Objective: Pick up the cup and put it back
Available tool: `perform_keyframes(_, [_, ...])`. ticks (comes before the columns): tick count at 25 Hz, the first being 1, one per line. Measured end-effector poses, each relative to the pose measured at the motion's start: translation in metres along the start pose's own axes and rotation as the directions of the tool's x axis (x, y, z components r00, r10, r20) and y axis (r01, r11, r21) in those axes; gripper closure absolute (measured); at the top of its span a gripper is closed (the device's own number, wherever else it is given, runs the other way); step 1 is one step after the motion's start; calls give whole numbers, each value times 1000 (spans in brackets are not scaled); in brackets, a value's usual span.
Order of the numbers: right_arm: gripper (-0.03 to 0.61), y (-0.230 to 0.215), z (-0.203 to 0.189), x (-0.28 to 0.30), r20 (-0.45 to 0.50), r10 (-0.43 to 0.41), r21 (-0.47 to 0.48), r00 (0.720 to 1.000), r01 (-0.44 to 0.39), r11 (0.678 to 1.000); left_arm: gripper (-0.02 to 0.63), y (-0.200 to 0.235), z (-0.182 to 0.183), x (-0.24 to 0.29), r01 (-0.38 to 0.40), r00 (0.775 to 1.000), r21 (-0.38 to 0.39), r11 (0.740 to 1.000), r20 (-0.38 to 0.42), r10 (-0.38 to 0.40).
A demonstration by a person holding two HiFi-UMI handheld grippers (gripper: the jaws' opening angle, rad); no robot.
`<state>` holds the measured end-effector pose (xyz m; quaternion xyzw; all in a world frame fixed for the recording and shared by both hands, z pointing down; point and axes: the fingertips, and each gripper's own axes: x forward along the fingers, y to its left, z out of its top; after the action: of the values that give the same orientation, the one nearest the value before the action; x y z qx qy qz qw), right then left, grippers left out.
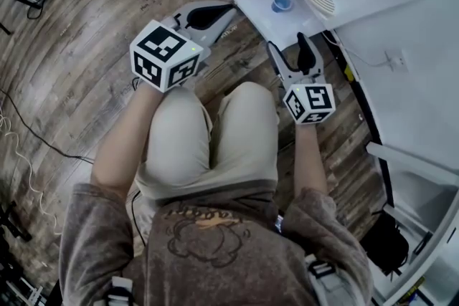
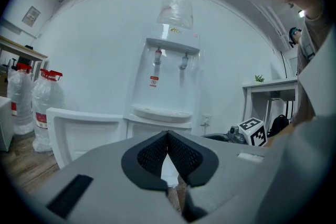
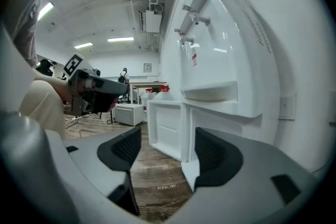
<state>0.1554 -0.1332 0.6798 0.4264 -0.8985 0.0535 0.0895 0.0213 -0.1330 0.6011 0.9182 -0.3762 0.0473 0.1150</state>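
Left claw (image 2: pixel 168 136) together, right claw (image 3: pixel 167 147) apart

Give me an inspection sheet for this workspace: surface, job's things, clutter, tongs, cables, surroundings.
Surface: wooden floor, under the person's feet.
Job's things: blue cup upright on the white shelf of the water dispenser, inside its lower cabinet; the cabinet door hangs open.
Clutter: nothing seen beside the cup.
Tongs: left tongs shut, nothing between them; right tongs open, nothing between them; both are short of the cup.
Cables: black cable across the floor on the left; thin wire along the wall by the dispenser.
Surroundings: water bottles left of the dispenser, white table to its right, black bag on the floor.
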Motion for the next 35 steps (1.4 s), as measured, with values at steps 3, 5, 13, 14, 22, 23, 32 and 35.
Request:
perform_keyframes(3, [404,11,2,-1,15,32,3,999,-32,999,611,4,1,-4,-8,1000,-17,1000,10,8])
perform_keyframes(5, [457,16,3,1,29,50,10,998,-50,999,611,6,0,-5,-11,1000,-18,1000,12,11])
perform_keyframes(13, [574,24,17,10,67,44,23,997,-46,999,611,20,4,-13,-34,999,-4,999,32,35])
perform_keyframes(14, [574,24,21,12,73,42,23,996,-43,999,611,24,8,-14,-49,998,3,999,42,49])
perform_keyframes(22, [575,29,72,22,82,35,7,996,-35,999,611,75,44,-20,-115,978,-98,989,163,130])
perform_keyframes(23, [575,29,82,22,75,34,5,997,-35,999,611,76,56,-19,-106,977,-119,987,174,126])
perform_keyframes(32, [575,56,237,-7,19,76,-63,997,-75,995,611,37,185,-50,-81,994,-122,989,65,89])
perform_keyframes(35, [575,67,305,-24,6,90,-50,996,-90,995,611,24,238,-77,-89,995,-95,991,28,92])
